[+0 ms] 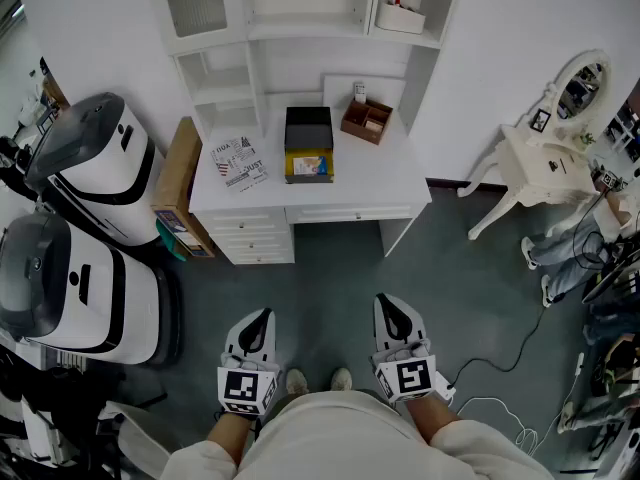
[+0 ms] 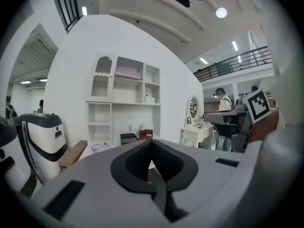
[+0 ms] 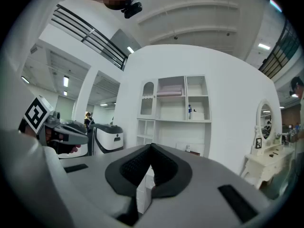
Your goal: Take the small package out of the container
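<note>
Facing the desk, left gripper (image 1: 262, 318): jaws closed tip to tip with nothing between them; at 7 o'clock in the head view.
Right gripper (image 1: 388, 306): jaws pressed together, empty; at 5 o'clock, beside the left gripper and apart from it.
Shoes (image 1: 315, 380): two pale toes between the grippers, on the grey floor (image 1: 330, 288).
Desk (image 1: 370, 183): white, with drawers; at 12 o'clock from both grippers and well apart from them.
Container (image 1: 308, 128): black open box on the middle of the desk top.
Package (image 1: 308, 165): yellow with a blue patch, at the container's 6 o'clock end, the end nearest the grippers; I cannot tell whether it lies fully inside.
Brown box (image 1: 366, 121): at 2 o'clock of the container, near it, with small items in it.
Paper (image 1: 238, 161): printed sheet lying flat at 9 o'clock of the container.
Cardboard (image 1: 180, 183): flat box leaning on the desk's 9 o'clock side.
Shelves (image 1: 300, 8): white unit standing along the desk's 12 o'clock edge.
Machines (image 1: 95, 163): two white-and-grey units at 9 o'clock in the head view.
Vanity (image 1: 550, 163): white table with an oval mirror (image 1: 580, 86), at 3 o'clock.
Cable (image 1: 500, 368): on the floor at 4 o'clock.
</note>
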`<state>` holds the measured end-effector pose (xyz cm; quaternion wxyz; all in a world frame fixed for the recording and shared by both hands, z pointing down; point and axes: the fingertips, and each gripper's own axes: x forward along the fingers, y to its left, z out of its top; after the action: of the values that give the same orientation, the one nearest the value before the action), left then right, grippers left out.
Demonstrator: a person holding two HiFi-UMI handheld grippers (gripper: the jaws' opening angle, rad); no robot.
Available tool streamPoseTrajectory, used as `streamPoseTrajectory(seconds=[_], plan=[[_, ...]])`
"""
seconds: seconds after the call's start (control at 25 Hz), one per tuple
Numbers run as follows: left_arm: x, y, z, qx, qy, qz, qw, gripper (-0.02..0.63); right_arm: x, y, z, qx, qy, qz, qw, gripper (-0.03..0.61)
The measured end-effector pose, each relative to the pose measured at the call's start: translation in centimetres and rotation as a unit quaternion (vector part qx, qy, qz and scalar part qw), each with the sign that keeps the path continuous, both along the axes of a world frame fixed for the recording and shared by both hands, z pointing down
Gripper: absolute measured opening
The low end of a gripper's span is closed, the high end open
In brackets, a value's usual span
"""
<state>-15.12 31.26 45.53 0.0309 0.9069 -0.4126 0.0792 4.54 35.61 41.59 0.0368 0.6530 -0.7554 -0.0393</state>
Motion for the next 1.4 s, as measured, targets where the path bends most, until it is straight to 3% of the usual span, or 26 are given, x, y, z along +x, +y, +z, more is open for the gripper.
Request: streamPoseTrajectory(seconds=[0.44, 0.68, 0.72, 0.8, 0.92, 1.04, 1.4], plan=[[0.3, 0.3, -0.2, 0.001, -0.006, -0.007, 1.0, 0.008, 0.7, 0.2, 0.2, -0.001, -0.001, -0.003, 1.0, 0.026], [0.2, 0.3, -0.1, 0.003, -0.009, -0.012, 0.9999, 0.008, 0.2, 0.2, 0.3, 0.005, -0.012, -0.029, 1.0, 0.031], [0.2, 0.3, -0.2, 0.003, -0.009, -0.013, 0.9999, 0.008, 0.0, 0.2, 0.2, 0.007, -0.016, -0.034, 0.999, 0.044], [0.3, 0.3, -0.2, 0.003, -0.01, -0.014, 0.9998, 0.008, -0.2, 0.0, 0.2, 0.003, -0.025, -0.047, 0.999, 0.23], [0.4, 0.3, -0.1, 0.002, -0.011, -0.016, 0.9998, 0.008, 0.1, -0.3, 0.2, 0.006, -0.023, -0.05, 0.998, 0.384], [0.7, 0.2, -0.1, 0.002, -0.013, -0.018, 0.9998, 0.008, 0.9, -0.3, -0.1, 0.017, -0.019, -0.04, 0.999, 0.42], [2.9, -0.4, 0.1, 0.002, -0.022, -0.032, 0.9993, 0.008, 3.8, -0.3, 0.2, 0.027, -0.018, -0.043, 0.999, 0.42]])
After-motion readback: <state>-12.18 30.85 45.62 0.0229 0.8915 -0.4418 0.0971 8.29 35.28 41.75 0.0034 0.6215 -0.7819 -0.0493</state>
